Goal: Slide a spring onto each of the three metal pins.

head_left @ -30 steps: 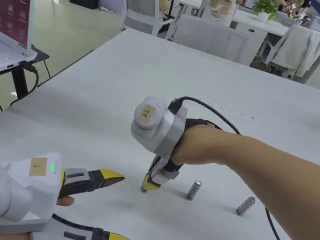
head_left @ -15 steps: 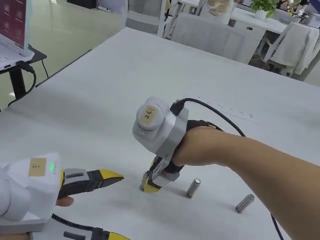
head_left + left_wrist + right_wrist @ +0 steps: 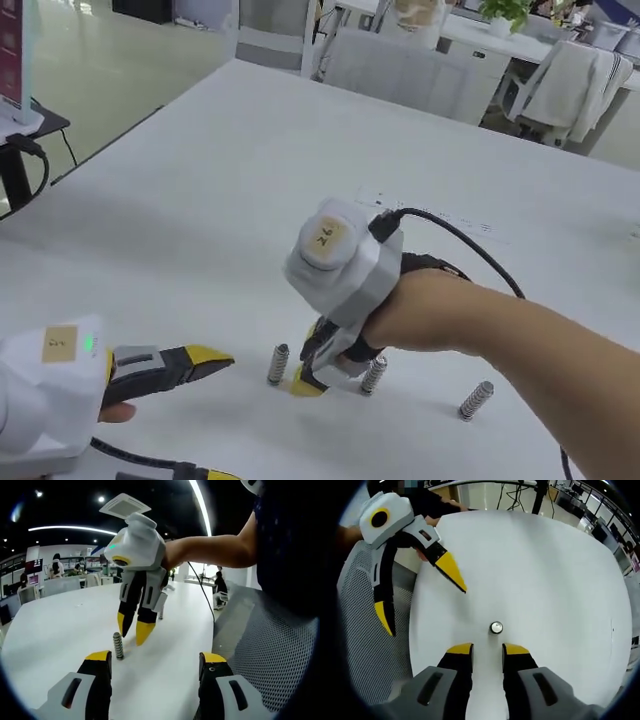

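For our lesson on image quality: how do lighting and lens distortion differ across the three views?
Head view: even light, straight lines, soft shadow under the right tongs. Left gripper view: fisheye bowing, ceiling light strip blown out. Right gripper view: the table edge curves strongly.

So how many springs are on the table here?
3. The first spring stands just left of the right gripper, the second spring just right of it, partly behind it, the third spring farther right by the forearm. Others could hide under the hand.
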Motion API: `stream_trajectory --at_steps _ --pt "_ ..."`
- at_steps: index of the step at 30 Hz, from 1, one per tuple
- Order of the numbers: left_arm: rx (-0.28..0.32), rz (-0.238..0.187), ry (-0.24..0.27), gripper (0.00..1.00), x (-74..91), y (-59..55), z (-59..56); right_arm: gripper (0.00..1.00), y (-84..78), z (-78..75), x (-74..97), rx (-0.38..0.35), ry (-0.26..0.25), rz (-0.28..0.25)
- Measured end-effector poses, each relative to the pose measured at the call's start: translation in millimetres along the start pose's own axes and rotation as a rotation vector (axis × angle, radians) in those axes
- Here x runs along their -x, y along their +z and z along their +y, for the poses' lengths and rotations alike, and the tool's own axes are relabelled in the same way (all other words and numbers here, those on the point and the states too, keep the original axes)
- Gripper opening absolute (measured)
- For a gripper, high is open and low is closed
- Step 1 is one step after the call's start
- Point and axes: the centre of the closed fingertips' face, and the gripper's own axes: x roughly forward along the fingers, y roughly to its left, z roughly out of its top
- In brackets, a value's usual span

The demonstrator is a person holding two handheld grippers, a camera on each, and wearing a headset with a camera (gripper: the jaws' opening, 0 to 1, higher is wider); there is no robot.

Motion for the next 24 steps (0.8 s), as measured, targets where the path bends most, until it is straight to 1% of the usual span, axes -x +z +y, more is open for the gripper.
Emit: stream_trajectory --at_steps 4,8,11,16,18,19,22,24 --pt "0.004 0.002 -0.002 0.67 -1.8 0.0 -0.6 0.22 -3.7 5.5 5.5 -0.016 -0.013 -0.037" --pt "0.012 0.002 0.001 0.68 -2.9 -0.6 -0.8 0.23 -1.8 11.0 13.8 -0.045 -0.034 -0.121" --pt "0.015 0.002 0.002 0.68 -3.4 -0.8 -1.5 0.23 -2.8 14.8 20.5 -0.061 -0.046 -0.165" --pt "0.018 0.006 0.002 0.68 -4.3 -1.9 -2.6 0.25 -7.4 17.6 28.6 -0.078 -0.071 -0.211" --pt "0.018 0.006 0.001 0.69 -4.5 -1.0 -3.1 0.25 -8.1 18.8 30.3 -0.087 -0.073 -0.225" --pt "0.015 0.004 0.001 0.69 -4.6 0.2 -3.3 0.25 -8.3 20.5 32.7 -0.096 -0.075 -0.246" --pt "0.015 0.002 0.001 0.69 -4.7 1.6 -3.2 0.25 -9.8 24.2 36.7 -0.111 -0.081 -0.280" --pt "0.013 0.003 0.001 0.69 -4.7 1.8 -3.3 0.25 -13.0 27.0 38.7 -0.122 -0.084 -0.293"
